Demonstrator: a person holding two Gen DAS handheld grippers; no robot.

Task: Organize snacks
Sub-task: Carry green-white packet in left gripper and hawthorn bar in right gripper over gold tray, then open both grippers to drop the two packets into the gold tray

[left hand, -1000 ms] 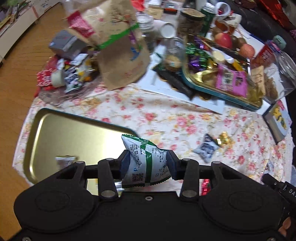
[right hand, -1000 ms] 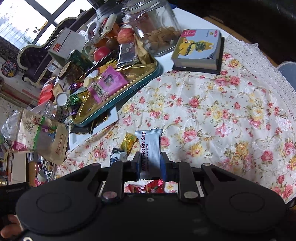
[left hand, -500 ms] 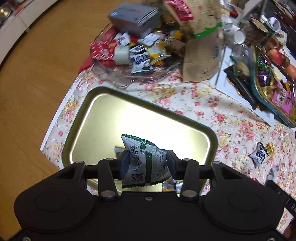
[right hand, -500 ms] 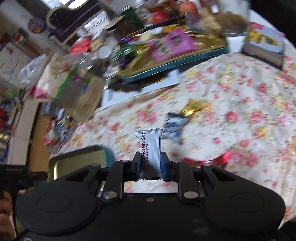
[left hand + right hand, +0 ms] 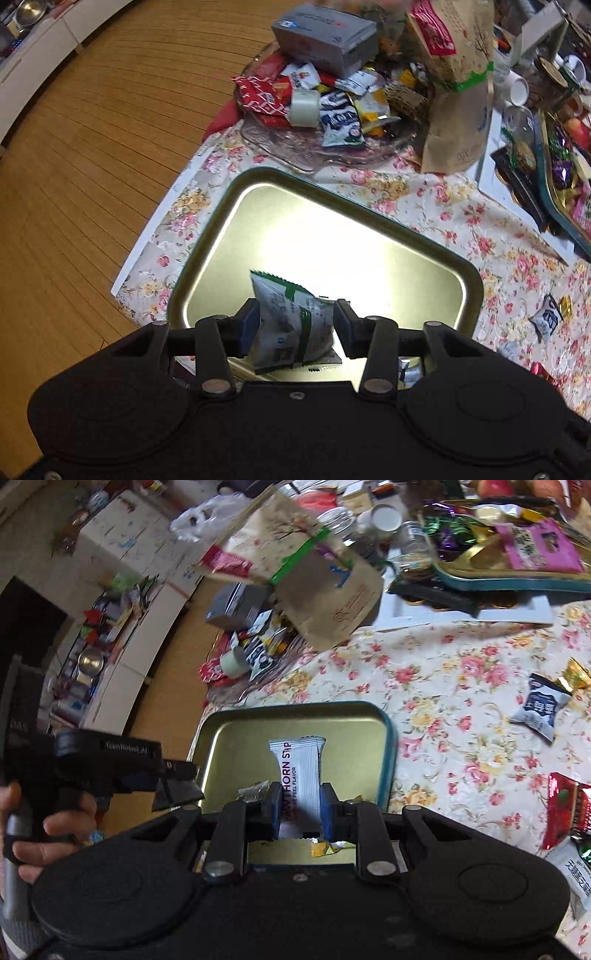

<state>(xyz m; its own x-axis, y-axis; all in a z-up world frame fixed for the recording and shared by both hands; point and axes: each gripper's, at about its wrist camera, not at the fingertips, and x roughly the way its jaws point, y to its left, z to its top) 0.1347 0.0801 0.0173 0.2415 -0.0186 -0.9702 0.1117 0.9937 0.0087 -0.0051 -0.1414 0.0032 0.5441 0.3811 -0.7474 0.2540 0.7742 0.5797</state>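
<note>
Across the flower-print surface (image 5: 424, 199), the near corner drops straight to wooden floor (image 5: 92, 166), and a gold tray (image 5: 229, 206) with a teal rim fills most of that corner, its bright bed largely bare. Beyond its far edge a glass dish (image 5: 295, 147) heaped with wrapped snacks and a tall brown paper bag (image 5: 458, 110) crowd the back, leaving a strip of open cloth between them and the tray. Compared with a second ago, both tools have swung from the cluttered middle of the cloth to hang over the tray. The left tool (image 5: 295, 325) has its jaws closing around a puffy white-and-green snack packet (image 5: 288, 325), the left pad against it and a sliver of gap at the right pad, above the tray's near half. The right tool (image 5: 298, 808) is clenched on a slim white hawthorn strip (image 5: 300, 771) that stands upright over the tray (image 5: 236, 738). Smaller loose candies (image 5: 539, 705) lie on the cloth to the right.
</note>
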